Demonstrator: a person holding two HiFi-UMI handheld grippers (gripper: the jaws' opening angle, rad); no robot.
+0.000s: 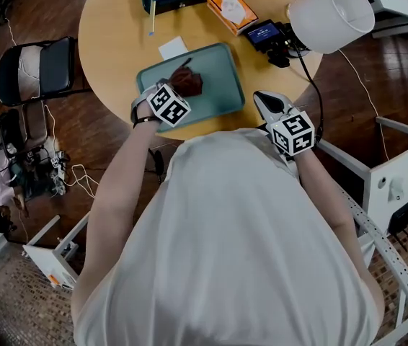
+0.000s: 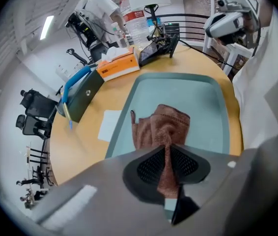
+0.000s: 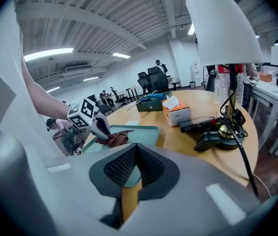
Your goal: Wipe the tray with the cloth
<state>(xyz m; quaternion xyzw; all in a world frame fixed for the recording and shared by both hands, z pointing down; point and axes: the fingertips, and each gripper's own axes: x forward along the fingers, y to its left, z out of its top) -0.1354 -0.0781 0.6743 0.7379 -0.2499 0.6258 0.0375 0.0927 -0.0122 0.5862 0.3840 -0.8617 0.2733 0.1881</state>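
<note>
The tray (image 1: 222, 78) is a shallow, rectangular, teal unit with rounded corners and a raised rim. It lies flat on the round wooden table (image 1: 117, 27), close to the table's near edge, with its long sides roughly parallel to that edge. The cloth (image 1: 188, 82) is a reddish-brown terry fabric, bunched and folded into a loose wad. It rests on the tray floor (image 2: 203, 102), inside the rim and toward the tray's left half. A gathered fold of the cloth (image 2: 166, 127) rises from the wad and is pinched between the closed jaws of the left gripper (image 2: 167, 156).
</note>
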